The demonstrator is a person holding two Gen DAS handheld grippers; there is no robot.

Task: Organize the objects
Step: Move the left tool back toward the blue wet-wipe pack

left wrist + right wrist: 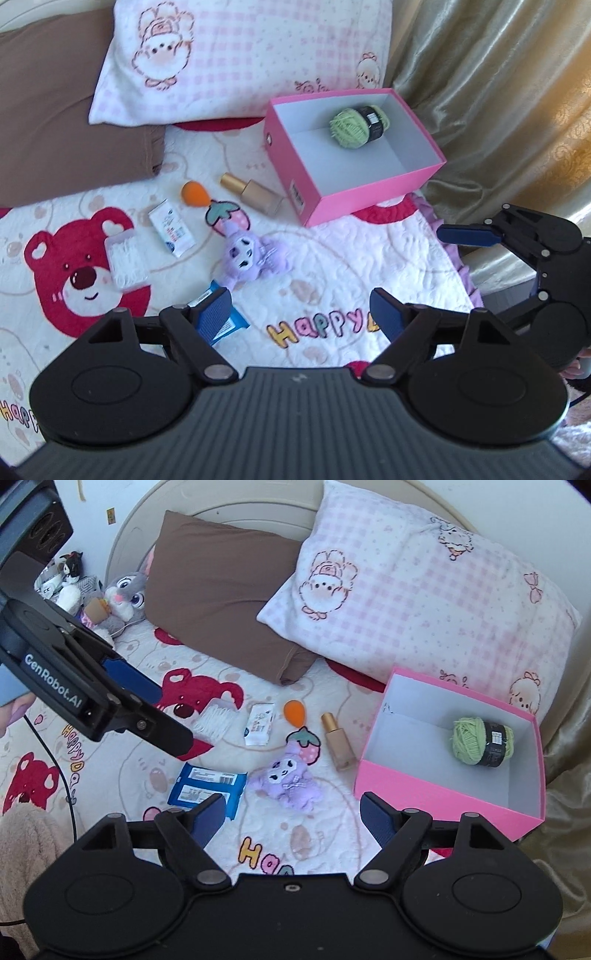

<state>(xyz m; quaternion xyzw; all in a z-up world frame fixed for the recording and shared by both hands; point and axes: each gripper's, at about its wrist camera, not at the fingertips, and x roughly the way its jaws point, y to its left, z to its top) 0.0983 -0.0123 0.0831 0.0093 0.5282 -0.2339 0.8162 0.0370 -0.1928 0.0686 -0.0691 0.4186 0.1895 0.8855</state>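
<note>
Both grippers, left gripper and right gripper, hang spread and empty; approach the purple plush squarely, pinch its body, carry it to the pink box

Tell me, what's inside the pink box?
Just one green ball of yarn with a black label, sitting in the pink box. The near wall hides a strip of the white floor.

A pink box with a white inside holds a light-green yarn ball with a black band. On the white bedspread printed with red bears lie a purple plush, an orange sponge, a gold bottle and blue packets. A brown pillow lies beside a pink-checked one.
</note>
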